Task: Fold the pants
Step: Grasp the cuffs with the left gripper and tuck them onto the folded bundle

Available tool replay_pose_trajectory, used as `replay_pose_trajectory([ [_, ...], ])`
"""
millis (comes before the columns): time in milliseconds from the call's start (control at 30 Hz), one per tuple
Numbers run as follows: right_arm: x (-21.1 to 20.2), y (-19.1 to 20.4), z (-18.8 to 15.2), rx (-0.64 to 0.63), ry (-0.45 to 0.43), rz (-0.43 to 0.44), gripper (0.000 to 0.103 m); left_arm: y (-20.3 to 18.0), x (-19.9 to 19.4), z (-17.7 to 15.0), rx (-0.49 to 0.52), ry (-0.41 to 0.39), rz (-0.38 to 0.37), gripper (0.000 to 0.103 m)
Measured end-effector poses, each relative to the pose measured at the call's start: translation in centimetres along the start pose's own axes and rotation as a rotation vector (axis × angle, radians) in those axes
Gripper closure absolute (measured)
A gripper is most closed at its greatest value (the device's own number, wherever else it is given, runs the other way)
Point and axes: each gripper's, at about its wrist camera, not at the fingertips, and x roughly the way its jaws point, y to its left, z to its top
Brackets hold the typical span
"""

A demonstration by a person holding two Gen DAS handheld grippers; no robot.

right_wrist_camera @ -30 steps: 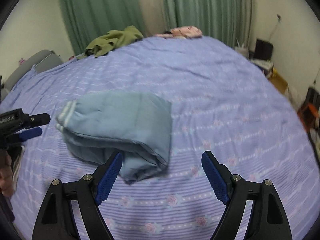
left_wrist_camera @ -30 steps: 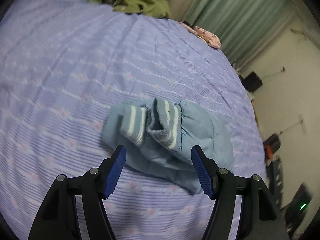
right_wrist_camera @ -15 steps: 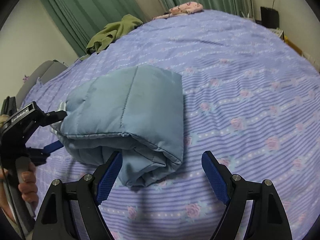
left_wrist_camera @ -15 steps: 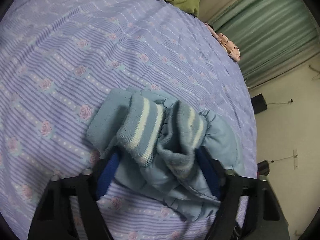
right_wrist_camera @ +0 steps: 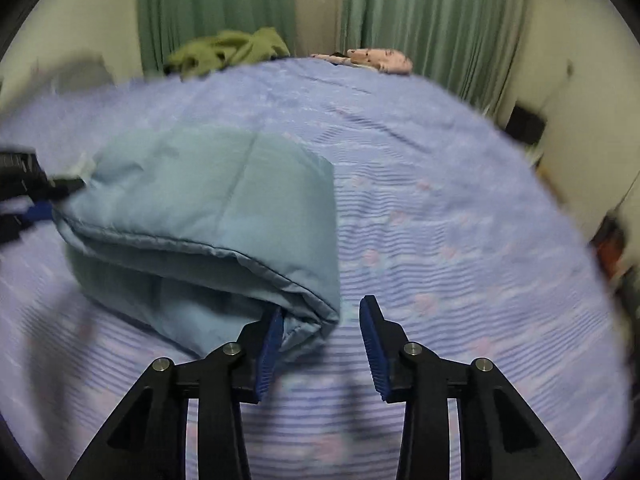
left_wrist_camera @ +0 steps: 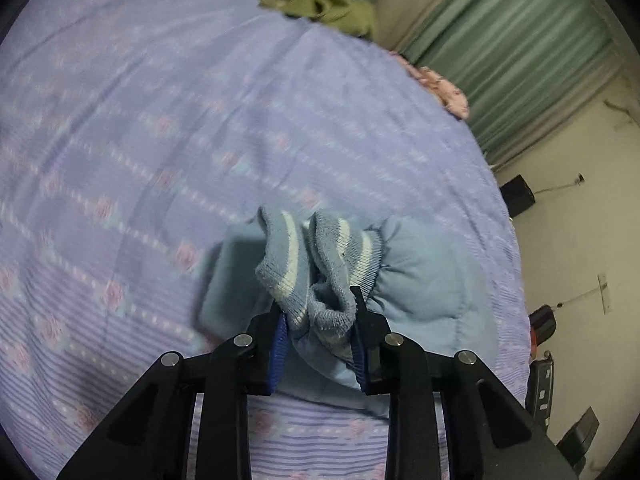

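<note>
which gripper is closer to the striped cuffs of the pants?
Left. The left gripper is clamped on the striped cuffs; the right gripper sits at the opposite folded end of the pants, jaws apart.

left tool (left_wrist_camera: 318, 336) clamped shut, right tool (right_wrist_camera: 322, 344) parted, both level

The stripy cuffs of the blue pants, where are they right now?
In the left wrist view the stripy cuffs sit low and central, pinched in the left claw, at the near end of the folded blue pants on the purple bed.
</note>
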Motion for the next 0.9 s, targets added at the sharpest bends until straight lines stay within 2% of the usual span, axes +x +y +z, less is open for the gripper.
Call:
replay_pose_trajectory([
  [133, 1.3, -0.3, -0.8, -0.012, 0.057, -0.013, 0.065, 1.7, 0.9, -0.8, -0.033, 0.027, 0.004, 0.075],
  [233, 1.3, -0.9, -1.3, 0.025, 0.072, 0.025, 0.065, 1.9, 1.0, -0.9, -0.020, 0.030, 0.020, 0.074],
  [300, 0.7, -1.5, -1.3, 0.050, 0.079, 0.080, 0.064, 1.8, 0.8, -0.8, -0.012, 0.028, 0.036, 0.072],
  [367, -0.1, -2.6, -1.3, 0.114, 0.097, 0.166, 0.057, 1.2, 0.5, -0.7, 0.030, 0.021, 0.058, 0.067],
  [433, -0.7, -3.5, -1.1, 0.163, 0.103, 0.194, 0.054, 0.4, 0.0, -0.8, 0.086, 0.012, 0.089, 0.060],
  [467, -1.4, -4.0, -1.0, 0.188, 0.095, 0.204, 0.048, 0.0, -0.1, -0.8, 0.109, 0.007, 0.102, 0.058],
  [500, -2.4, -4.7, -0.8, 0.217, 0.072, 0.219, 0.044, -0.5, -0.2, -0.9, 0.142, -0.001, 0.114, 0.058],
  [567, -3.8, -5.4, -0.4, 0.266, 0.015, 0.230, 0.026, -0.9, -0.3, -0.9, 0.167, 0.000, 0.118, 0.058],
  [633, -4.9, -6.0, 0.2, 0.317, -0.062, 0.236, 0.015, -0.7, -0.3, -0.7, 0.153, 0.001, 0.113, 0.053],
  [700, -4.8, -6.4, 1.2, 0.357, -0.115, 0.229, 0.014, -0.1, -0.4, -0.4, 0.125, -0.002, 0.122, 0.041],
  [900, 0.4, -6.6, 3.9, 0.452, -0.056, 0.362, 0.014, 1.4, 0.2, 0.0, 0.087, 0.017, 0.079, 0.034],
])
